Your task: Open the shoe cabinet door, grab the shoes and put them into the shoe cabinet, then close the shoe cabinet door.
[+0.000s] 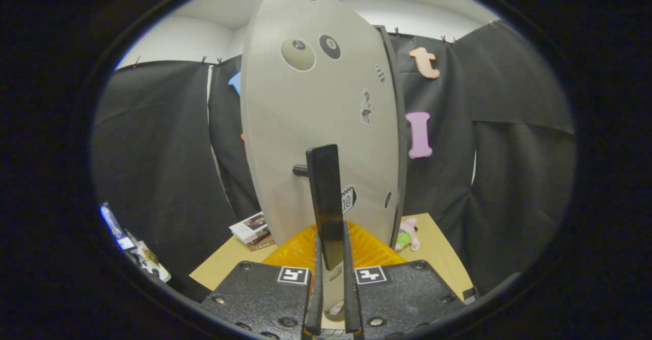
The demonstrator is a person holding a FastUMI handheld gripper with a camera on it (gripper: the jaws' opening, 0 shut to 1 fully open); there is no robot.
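Between the hand-held gripper (331, 279) fingers, clamped black door handle (324, 197), stickered cabinet door (305, 126), "10" sticker (348, 197)

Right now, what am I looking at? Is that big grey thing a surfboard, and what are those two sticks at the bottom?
It is not a surfboard. It is the shoe cabinet door, bent by a round fisheye lens. The camera rides on handheld tongs that a person carries, looking forward along their two fingers; those are your sticks. The fingers are closed on the door's tall black handle, gripping it from both sides. Stickers dot the door. Below it lie an orange ridged mat on a wooden table, a small pink and green toy on the right, and some booklets on the left.
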